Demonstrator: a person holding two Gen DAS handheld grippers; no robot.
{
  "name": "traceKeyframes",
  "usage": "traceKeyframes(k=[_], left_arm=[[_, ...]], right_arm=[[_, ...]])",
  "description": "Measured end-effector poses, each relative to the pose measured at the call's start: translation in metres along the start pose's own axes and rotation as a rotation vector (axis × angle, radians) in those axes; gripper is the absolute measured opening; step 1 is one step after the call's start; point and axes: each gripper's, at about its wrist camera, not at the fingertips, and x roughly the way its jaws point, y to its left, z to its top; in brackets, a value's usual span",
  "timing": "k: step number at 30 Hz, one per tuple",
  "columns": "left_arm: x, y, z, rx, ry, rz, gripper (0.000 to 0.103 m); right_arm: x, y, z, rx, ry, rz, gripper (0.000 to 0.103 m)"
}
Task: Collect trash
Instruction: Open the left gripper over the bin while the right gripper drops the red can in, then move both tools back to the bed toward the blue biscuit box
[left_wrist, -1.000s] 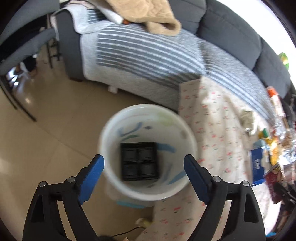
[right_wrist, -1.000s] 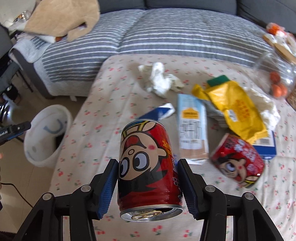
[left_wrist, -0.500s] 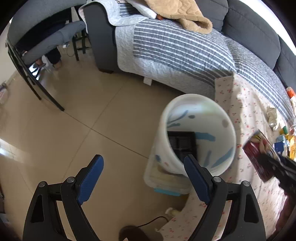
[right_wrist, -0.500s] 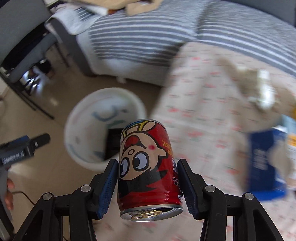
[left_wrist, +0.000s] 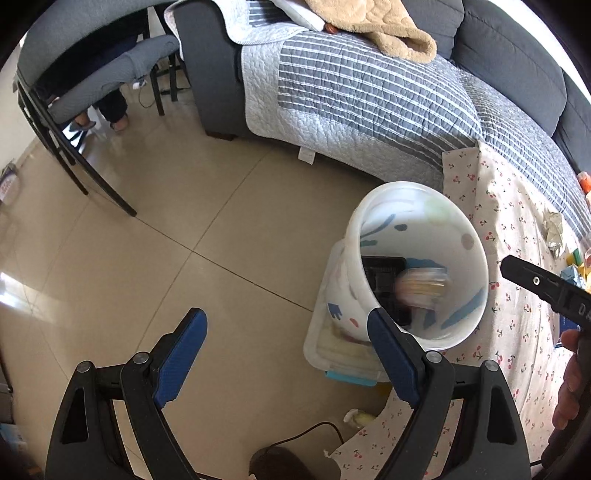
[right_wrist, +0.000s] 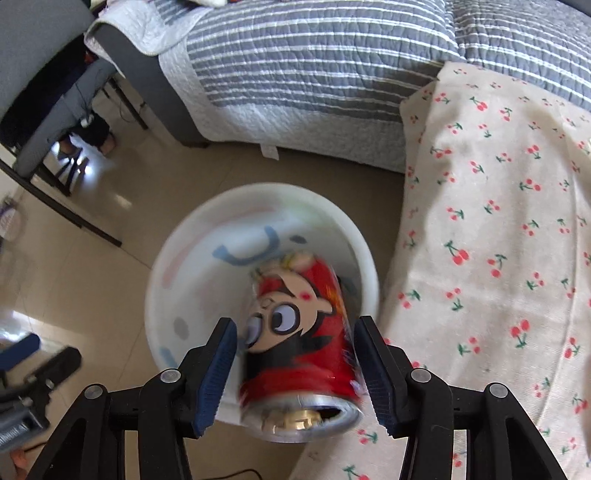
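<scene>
A red cartoon can (right_wrist: 301, 343), motion-blurred and tilted, is between the spread fingers of my right gripper (right_wrist: 295, 354), with a gap on the left side; it is directly above the white trash bin (right_wrist: 177, 280). In the left wrist view a blurred can (left_wrist: 421, 286) shows inside the bin (left_wrist: 469, 236), over a black tray (left_wrist: 380, 269) at the bottom. My left gripper (left_wrist: 286, 338) is open and empty, left of the bin above the floor. The right gripper's tip (left_wrist: 532, 280) reaches in from the right.
A cherry-print cloth (right_wrist: 498, 221) covers the table right of the bin. A striped quilted sofa (left_wrist: 369, 92) is behind. A grey chair (left_wrist: 92, 85) stands at the left. The bin sits on a clear lidded box (left_wrist: 332, 354). More trash (left_wrist: 554, 232) lies far right.
My right gripper moved over the bin and opened; the can has slipped loose and tilts, falling into the bin. My left gripper drew back and left from the bin.
</scene>
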Motion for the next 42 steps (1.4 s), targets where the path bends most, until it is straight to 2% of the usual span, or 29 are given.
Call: traceKeyframes(k=[2, 8, 12, 17, 23, 27, 34, 37, 42], left_arm=[[-0.002, -0.004, -0.001, 0.007, -0.002, -0.004, 0.091], [-0.008, -0.019, -0.004, 0.033, -0.003, -0.022, 0.091], [-0.013, -0.038, -0.006, 0.058, -0.008, -0.039, 0.091], [-0.019, -0.073, -0.008, 0.108, -0.008, -0.074, 0.091], [-0.023, -0.130, -0.009, 0.176, -0.007, -0.096, 0.091], [-0.026, -0.171, -0.012, 0.212, 0.006, -0.145, 0.091], [-0.029, -0.236, -0.025, 0.288, 0.013, -0.201, 0.091], [-0.025, -0.260, -0.032, 0.315, 0.032, -0.219, 0.091], [-0.020, -0.288, -0.037, 0.351, 0.055, -0.243, 0.091]], right_arm=[[-0.004, 0.000, 0.000, 0.005, -0.006, 0.017, 0.066], [-0.028, -0.002, -0.008, -0.062, -0.037, -0.049, 0.071], [-0.048, -0.017, -0.017, -0.059, -0.054, -0.081, 0.078], [-0.076, -0.043, -0.034, -0.061, -0.062, -0.149, 0.079], [-0.121, -0.090, -0.060, -0.054, -0.072, -0.242, 0.082], [-0.148, -0.126, -0.079, -0.022, -0.086, -0.298, 0.086], [-0.171, -0.187, -0.109, 0.063, -0.091, -0.399, 0.093], [-0.173, -0.208, -0.120, 0.098, -0.065, -0.420, 0.093], [-0.181, -0.241, -0.133, 0.165, -0.031, -0.402, 0.093]])
